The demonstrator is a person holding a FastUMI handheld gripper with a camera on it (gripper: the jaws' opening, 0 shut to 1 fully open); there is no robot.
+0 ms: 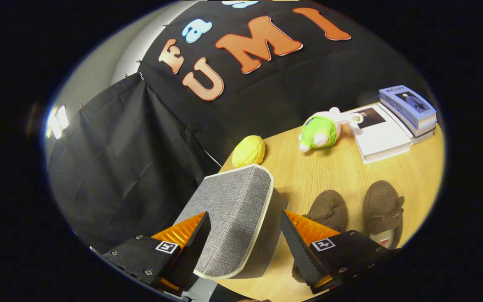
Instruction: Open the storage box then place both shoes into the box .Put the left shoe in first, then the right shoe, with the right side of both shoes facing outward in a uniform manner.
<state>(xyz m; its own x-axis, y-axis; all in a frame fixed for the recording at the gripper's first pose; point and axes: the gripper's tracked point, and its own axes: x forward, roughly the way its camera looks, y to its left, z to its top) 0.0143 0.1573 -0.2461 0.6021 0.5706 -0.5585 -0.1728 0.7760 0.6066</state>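
A grey fabric storage box (233,209) with pale trim stands on the wooden table (308,167), its lid closed. My gripper (245,235) is open, its two fingers straddling the box's near end without pressing on it. Two dark brown slippers lie side by side to the right of the box: the nearer one (329,209) sits just beyond the right finger, and the other (383,209) lies further right, its inner lining showing at the heel.
Beyond the box, a yellow bun-shaped toy (248,151) rests near the table's far edge. A green and pink plush toy (321,131) lies further back. A white book (377,136) and stacked blue books (409,108) sit at the far right corner.
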